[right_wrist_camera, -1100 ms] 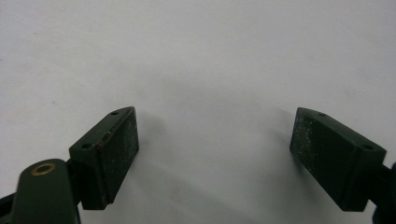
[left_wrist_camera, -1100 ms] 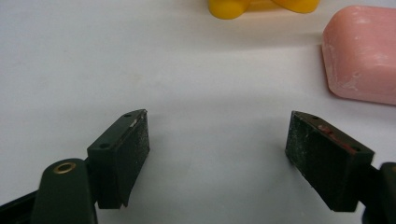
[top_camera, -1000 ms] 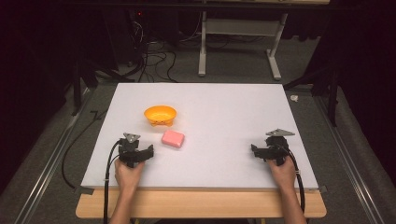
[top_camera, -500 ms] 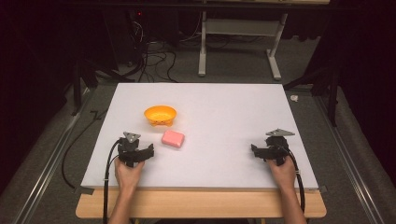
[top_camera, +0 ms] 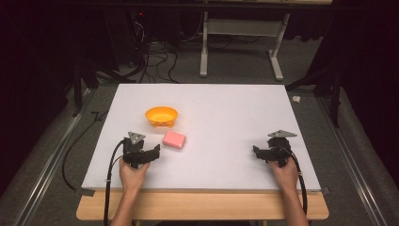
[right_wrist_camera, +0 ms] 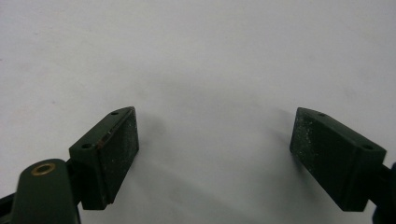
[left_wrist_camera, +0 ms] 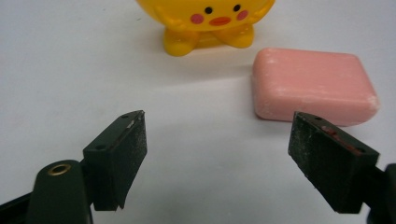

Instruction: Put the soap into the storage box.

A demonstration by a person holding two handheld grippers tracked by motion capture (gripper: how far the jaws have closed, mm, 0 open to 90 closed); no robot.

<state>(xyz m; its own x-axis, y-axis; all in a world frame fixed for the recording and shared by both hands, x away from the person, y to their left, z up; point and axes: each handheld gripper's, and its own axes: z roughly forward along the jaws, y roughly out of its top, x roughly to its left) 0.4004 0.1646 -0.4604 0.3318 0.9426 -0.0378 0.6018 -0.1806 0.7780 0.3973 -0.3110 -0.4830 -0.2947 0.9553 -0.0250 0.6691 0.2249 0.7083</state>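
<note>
A pink bar of soap (top_camera: 174,139) (left_wrist_camera: 314,86) lies on the white table top (top_camera: 226,117), just in front of an orange-yellow bowl (top_camera: 161,116) with a chick face and small feet (left_wrist_camera: 205,23). My left gripper (top_camera: 148,153) (left_wrist_camera: 217,154) rests low at the near left, open, with the soap just beyond its right jaw. Nothing lies between its jaws. My right gripper (top_camera: 259,153) (right_wrist_camera: 215,154) sits at the near right, open over bare white surface, far from the soap.
The white top lies on a wooden table whose front edge (top_camera: 202,207) shows near the person. Cables (top_camera: 113,169) trail from both grippers. Behind the table are a desk frame (top_camera: 240,42) and floor cables (top_camera: 155,56).
</note>
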